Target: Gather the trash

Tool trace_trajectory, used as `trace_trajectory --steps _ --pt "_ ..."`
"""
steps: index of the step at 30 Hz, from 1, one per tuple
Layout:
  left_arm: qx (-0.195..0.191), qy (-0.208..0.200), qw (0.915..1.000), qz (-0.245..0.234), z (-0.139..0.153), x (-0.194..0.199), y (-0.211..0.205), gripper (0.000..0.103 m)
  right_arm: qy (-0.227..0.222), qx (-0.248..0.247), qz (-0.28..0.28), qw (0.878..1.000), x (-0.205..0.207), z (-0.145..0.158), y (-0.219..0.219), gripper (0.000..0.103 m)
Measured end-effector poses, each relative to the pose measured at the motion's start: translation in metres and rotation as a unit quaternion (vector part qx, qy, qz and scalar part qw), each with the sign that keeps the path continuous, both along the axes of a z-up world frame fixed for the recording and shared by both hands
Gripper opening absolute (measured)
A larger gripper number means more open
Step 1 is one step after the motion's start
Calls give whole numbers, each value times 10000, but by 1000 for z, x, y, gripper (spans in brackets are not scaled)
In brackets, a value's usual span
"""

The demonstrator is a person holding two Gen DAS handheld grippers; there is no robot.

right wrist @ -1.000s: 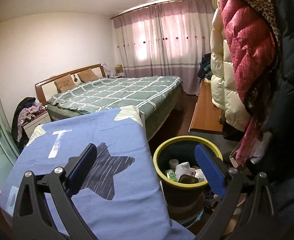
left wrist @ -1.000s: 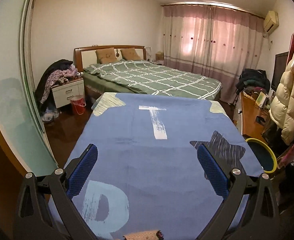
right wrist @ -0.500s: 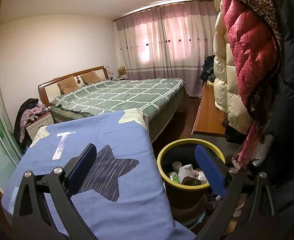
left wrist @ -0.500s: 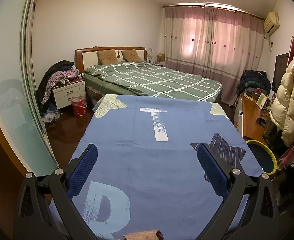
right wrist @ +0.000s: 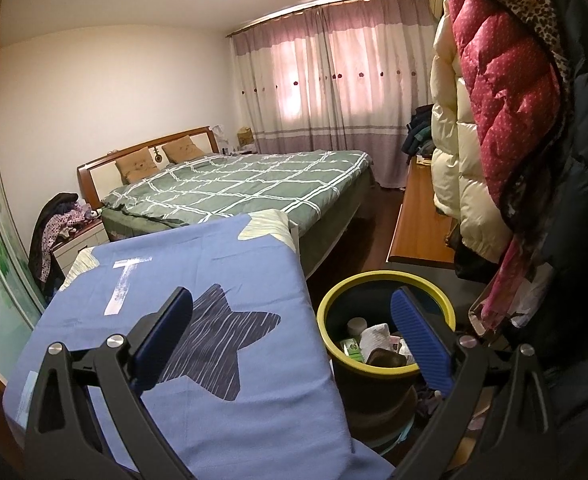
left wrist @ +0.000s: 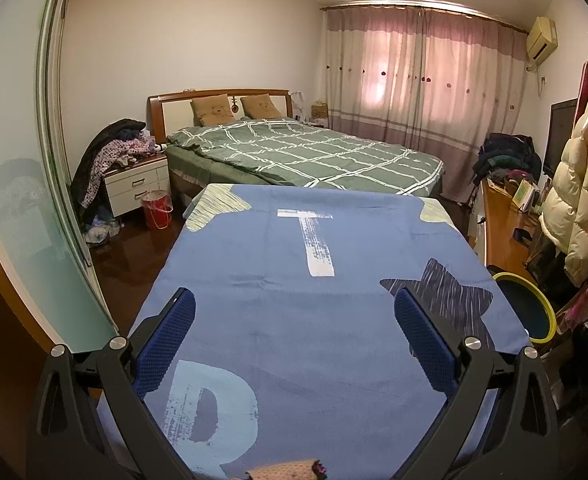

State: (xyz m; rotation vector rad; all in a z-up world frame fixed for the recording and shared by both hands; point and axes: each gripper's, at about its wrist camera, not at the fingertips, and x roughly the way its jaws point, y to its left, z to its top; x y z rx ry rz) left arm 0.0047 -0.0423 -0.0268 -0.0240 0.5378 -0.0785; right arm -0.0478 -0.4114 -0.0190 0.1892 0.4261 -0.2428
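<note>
A yellow-rimmed dark bin (right wrist: 386,280) stands on the floor right of a table under a blue cloth (right wrist: 198,352). Inside it lie several pieces of trash: a white crumpled tissue (right wrist: 376,334), a green packet (right wrist: 352,348), a round white lid (right wrist: 357,324). My right gripper (right wrist: 294,334) hangs open above the gap between table edge and bin, holding nothing. In the left wrist view my left gripper (left wrist: 294,332) is open over the blue cloth (left wrist: 314,320), empty; the bin (left wrist: 528,308) shows at the right edge.
A bed with a green checked cover (left wrist: 306,156) fills the room's middle. A red bucket (left wrist: 157,209) sits by the white nightstand (left wrist: 138,182). Coats (right wrist: 506,100) hang close on the right, over a wooden bench (right wrist: 422,220). A glass sliding door (left wrist: 22,184) runs along the left.
Both grippers have risen and pulled back slightly; the views tilt up a little. Both stay open and empty.
</note>
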Motion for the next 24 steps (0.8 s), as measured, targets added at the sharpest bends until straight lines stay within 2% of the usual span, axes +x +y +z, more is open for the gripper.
trace_trajectory --steps 24 --pt "-9 24 10000 -4 -4 0 -2 98 33 13 11 10000 2 -5 2 95"
